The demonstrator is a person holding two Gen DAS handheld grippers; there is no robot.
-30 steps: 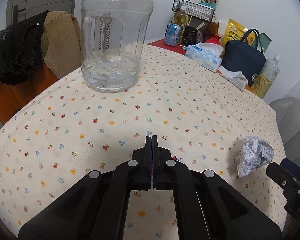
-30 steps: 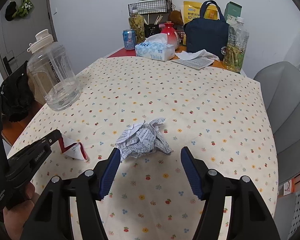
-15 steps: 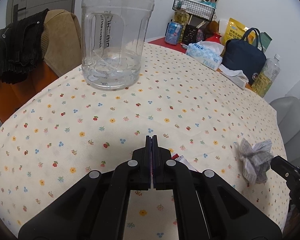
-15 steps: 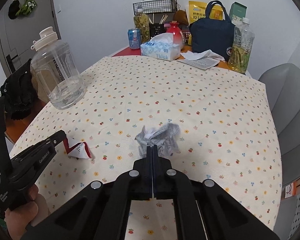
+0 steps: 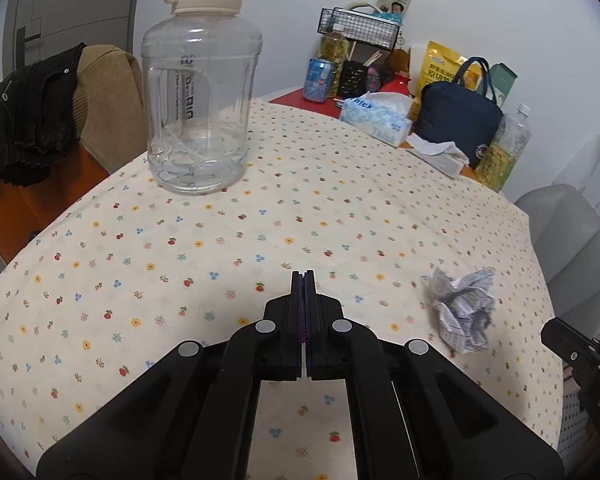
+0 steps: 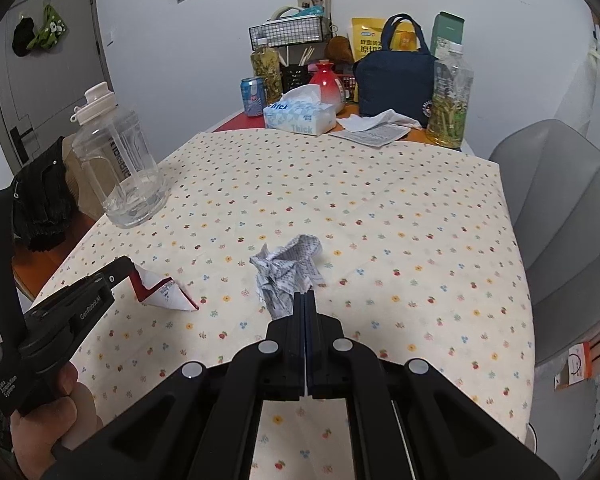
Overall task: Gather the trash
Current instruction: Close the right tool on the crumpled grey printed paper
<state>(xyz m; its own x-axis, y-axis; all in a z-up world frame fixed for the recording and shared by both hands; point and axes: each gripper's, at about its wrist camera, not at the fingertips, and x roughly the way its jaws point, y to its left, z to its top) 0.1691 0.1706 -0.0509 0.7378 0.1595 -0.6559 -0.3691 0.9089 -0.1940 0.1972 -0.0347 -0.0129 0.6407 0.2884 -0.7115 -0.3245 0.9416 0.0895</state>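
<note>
A: Right wrist view: what changed within the last second?

B: The right gripper (image 6: 304, 294), previously spread around the crumpled paper (image 6: 288, 276), was clamped on its near edge, and the wad hung lifted above the tablecloth (image 6: 380, 200).

A: And the left gripper (image 5: 303, 274)?

B: It was clenched on the red-and-white wrapper (image 6: 162, 290), apparently also raised, though the overlap made that uncertain. Both pieces were secured; a bin was not in view.

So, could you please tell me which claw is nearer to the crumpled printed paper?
Right. The right claw is shut on the crumpled printed paper; the left claw, off to its left, holds a red-and-white wrapper.
</note>
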